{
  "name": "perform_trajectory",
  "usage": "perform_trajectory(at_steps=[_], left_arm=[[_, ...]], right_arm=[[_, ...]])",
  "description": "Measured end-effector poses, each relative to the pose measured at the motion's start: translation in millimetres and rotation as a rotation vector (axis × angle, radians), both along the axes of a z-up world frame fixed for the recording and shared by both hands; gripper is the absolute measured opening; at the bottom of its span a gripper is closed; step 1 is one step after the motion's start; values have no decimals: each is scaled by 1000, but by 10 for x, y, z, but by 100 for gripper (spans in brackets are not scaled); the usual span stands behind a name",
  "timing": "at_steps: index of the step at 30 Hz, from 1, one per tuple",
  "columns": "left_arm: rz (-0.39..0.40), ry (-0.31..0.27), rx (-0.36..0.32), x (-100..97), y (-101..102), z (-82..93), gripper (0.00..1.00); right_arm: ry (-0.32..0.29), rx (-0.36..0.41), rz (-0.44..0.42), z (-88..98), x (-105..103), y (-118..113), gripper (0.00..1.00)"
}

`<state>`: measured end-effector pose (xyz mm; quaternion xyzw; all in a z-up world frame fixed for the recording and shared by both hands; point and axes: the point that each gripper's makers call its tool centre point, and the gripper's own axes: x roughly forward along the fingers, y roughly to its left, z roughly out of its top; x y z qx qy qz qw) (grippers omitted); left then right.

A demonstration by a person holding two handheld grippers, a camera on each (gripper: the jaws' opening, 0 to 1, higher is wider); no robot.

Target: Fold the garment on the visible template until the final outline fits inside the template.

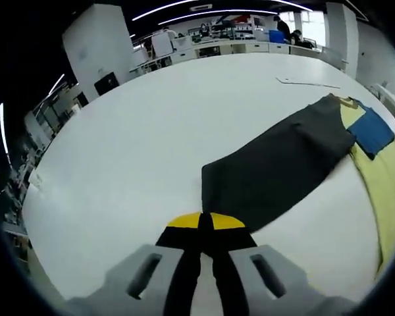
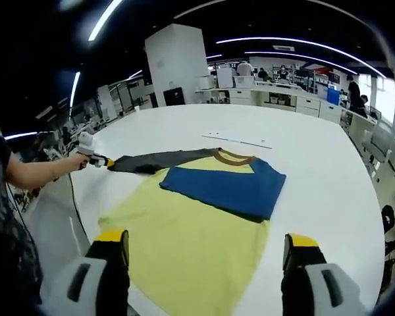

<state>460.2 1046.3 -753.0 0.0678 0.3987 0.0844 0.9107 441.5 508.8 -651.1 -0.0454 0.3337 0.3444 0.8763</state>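
Two hand-held grippers on this one: left hand-held gripper (image 1: 206, 247) clamped shut on the cuff of the dark grey sleeve (image 1: 276, 168), stretched out toward 2 o'clock; right hand-held gripper (image 2: 204, 253) hanging with jaws spread wide, nothing between them. Yellow garment (image 2: 184, 237) lying flat on the white tabletop (image 2: 316, 171), blue sleeve (image 2: 227, 187) already folded across the chest. Looks soft, light, floppy, probably wrinkles easily. Best pinched at a hem or cuff edge. No clear template outline visible.
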Motion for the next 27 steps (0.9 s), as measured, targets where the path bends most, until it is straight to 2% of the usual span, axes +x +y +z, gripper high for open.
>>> perform_trajectory(at_steps=[7, 10, 13, 15, 20, 24, 27], left_arm=[[-2, 1, 28, 55, 79, -6, 1], [16, -21, 23, 80, 112, 26, 2], [34, -67, -4, 104, 114, 90, 8], [38, -73, -14, 93, 104, 109, 14], [59, -82, -72, 25, 37, 103, 22], [124, -102, -162, -37, 9, 64, 22], [135, -99, -171, -75, 13, 34, 23]], right_arm=[[2, -1, -6, -5, 26, -12, 98], [1, 1, -7, 3, 28, -9, 98], [0, 0, -9, 7, 29, -18, 98], [0, 0, -10, 8, 27, -20, 98], [3, 5, -8, -3, 11, 0, 98], [5, 11, -4, -8, -5, 27, 98], [5, 13, 0, -6, -12, 37, 98]])
